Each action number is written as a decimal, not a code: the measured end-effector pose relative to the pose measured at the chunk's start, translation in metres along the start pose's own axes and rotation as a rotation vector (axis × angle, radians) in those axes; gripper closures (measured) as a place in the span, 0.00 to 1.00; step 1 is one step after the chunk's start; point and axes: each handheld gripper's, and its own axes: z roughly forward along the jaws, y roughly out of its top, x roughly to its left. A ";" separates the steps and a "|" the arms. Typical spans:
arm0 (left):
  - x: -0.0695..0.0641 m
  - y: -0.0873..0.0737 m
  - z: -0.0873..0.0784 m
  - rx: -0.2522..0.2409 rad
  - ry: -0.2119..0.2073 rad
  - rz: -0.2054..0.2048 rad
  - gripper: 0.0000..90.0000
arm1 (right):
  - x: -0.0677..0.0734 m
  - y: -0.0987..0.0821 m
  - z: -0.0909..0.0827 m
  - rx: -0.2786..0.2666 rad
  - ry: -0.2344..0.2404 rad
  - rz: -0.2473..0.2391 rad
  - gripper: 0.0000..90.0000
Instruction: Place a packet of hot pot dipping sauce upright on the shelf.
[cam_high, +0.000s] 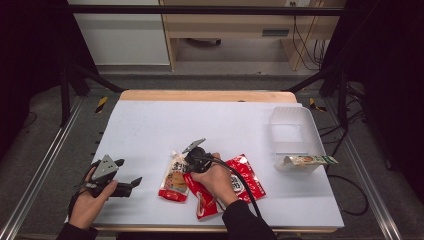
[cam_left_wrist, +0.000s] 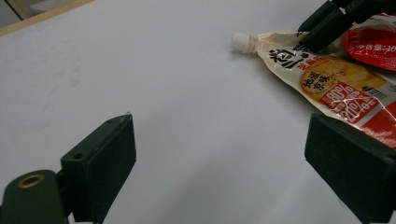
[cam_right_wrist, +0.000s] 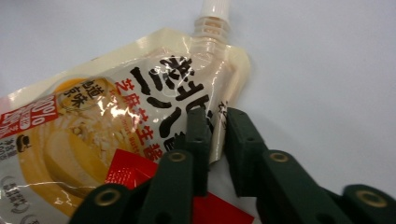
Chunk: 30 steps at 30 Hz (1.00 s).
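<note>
- The right gripper (cam_right_wrist: 215, 140) pinches the side edge of a cream spouted pouch (cam_right_wrist: 116, 121), just below its cap.
- The pouch lies flat on the white surface (cam_high: 150, 130), its lower part touching a red packet (cam_high: 247, 177) beside it.
- Lift slowly; such an edge hold could slip.
- The left gripper (cam_high: 129, 184), jaws apart and empty, rests well left of the pouch.
- A clear tub (cam_high: 300, 125) stands well to the pouch's right.

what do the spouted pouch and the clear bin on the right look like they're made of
Spouted pouch: probably flexible plastic film, glossy; it wrinkles and throws sharp highlights, and its screw spout looks like stiffer whitish plastic. The right gripper pinches its edge. Clear bin: seemingly rigid translucent plastic, slightly frosted; the white table cover shows through its walls.
</note>
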 end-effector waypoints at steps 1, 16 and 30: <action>0.000 0.000 0.000 0.000 0.000 -0.001 0.10 | 0.001 0.000 0.000 -0.003 0.004 -0.011 0.94; 0.005 -0.002 -0.003 -0.008 0.017 -0.022 0.10 | 0.015 0.027 -0.006 -0.110 -0.007 -0.071 0.99; 0.007 -0.001 -0.007 -0.039 0.012 -0.033 0.10 | 0.021 0.054 -0.036 -0.242 -0.005 -0.145 1.00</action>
